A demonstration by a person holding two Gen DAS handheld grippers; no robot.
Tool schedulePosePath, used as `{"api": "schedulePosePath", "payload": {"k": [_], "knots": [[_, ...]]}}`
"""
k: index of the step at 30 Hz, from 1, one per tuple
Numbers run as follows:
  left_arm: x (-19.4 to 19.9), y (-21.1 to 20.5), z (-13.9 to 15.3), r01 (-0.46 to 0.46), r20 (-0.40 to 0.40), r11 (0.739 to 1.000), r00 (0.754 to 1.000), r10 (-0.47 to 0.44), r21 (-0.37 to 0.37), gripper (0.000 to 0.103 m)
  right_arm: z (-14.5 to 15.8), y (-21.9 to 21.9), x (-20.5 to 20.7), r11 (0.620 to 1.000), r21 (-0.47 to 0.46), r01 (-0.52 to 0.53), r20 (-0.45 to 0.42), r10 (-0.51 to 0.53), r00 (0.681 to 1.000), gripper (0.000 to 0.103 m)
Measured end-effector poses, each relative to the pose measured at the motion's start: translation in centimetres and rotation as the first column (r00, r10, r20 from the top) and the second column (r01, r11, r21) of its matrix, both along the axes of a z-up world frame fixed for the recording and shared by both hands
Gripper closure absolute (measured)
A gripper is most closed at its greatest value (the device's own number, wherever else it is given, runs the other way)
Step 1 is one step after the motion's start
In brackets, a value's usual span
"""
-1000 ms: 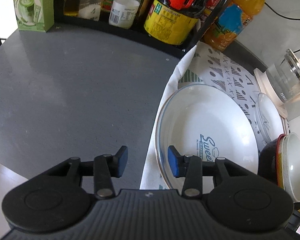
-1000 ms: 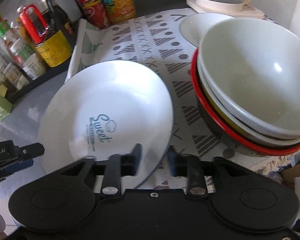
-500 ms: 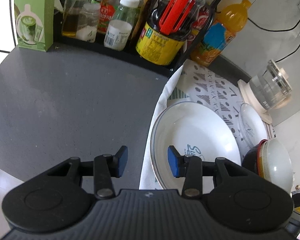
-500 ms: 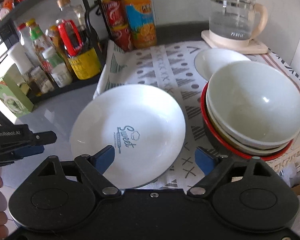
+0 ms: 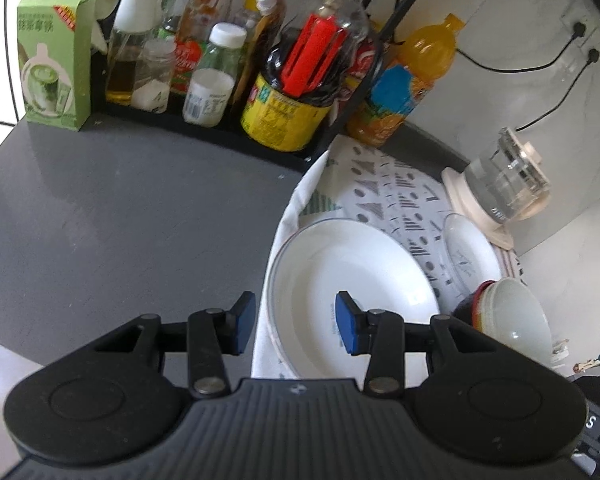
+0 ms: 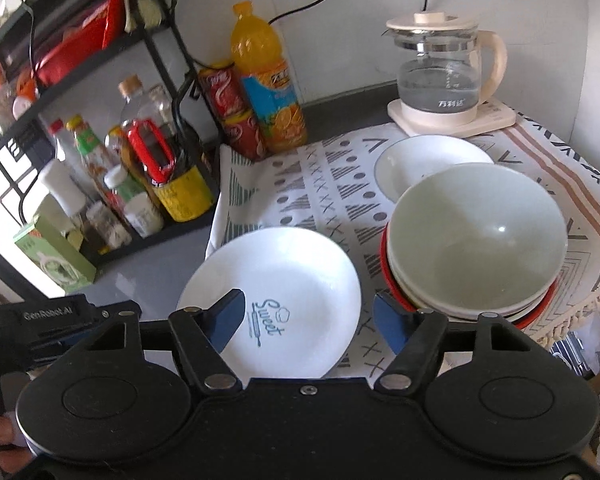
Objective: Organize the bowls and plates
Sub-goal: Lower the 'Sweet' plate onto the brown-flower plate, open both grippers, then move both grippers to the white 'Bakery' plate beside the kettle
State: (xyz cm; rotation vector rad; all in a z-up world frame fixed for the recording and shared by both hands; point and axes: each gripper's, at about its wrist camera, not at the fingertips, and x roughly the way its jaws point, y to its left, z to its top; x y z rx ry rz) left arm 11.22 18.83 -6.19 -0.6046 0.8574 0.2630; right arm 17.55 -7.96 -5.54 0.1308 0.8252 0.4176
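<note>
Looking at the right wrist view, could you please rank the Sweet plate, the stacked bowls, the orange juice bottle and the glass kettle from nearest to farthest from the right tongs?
1. Sweet plate, right under the right tongs.
2. Stacked bowls, to the right.
3. Orange juice bottle and glass kettle, both by the back wall; too close to call.

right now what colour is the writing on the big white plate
Dark teal-blue script on the big white plate, reading "Sweet"; clearest in the right wrist view.

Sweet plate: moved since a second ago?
Yes. The plate was tilted up in the right claw; now it lies flat on the patterned cloth, left of the bowl stack. The claw's jaws just opened, empty.
</note>
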Motion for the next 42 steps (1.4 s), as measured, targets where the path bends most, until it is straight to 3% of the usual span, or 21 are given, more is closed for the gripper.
{"api": "schedulePosePath", "payload": {"k": [14, 22, 27, 42], "knots": [[4.5, -4.3, 1.2, 0.091, 0.029, 0.995, 0.995, -0.092, 0.026, 0.061, 2.0, -6.3, 3.6, 0.992, 0.068, 0.107, 0.067, -0.112, 0.991, 0.033], [7.9, -7.0, 2.1, 0.125, 0.039, 0.992, 0.991, -0.125, 0.018, 0.061, 3.1, -8.6, 7.4, 0.988, 0.063, 0.140, 0.091, -0.146, 0.985, 0.018], [10.3, -8.9, 2.4, 0.145, 0.052, 0.989, 0.988, -0.145, 0.005, 0.061, 3.1, -9.9, 9.9, 0.986, 0.074, 0.150, 0.078, -0.156, 0.985, 0.008], [17.6, -13.6, 1.7, 0.204, 0.023, 0.979, 0.979, -0.204, -0.004, 0.061, 1.3, -15.1, 15.8, 0.969, 0.092, 0.229, -0.003, -0.230, 0.973, 0.004]]}}
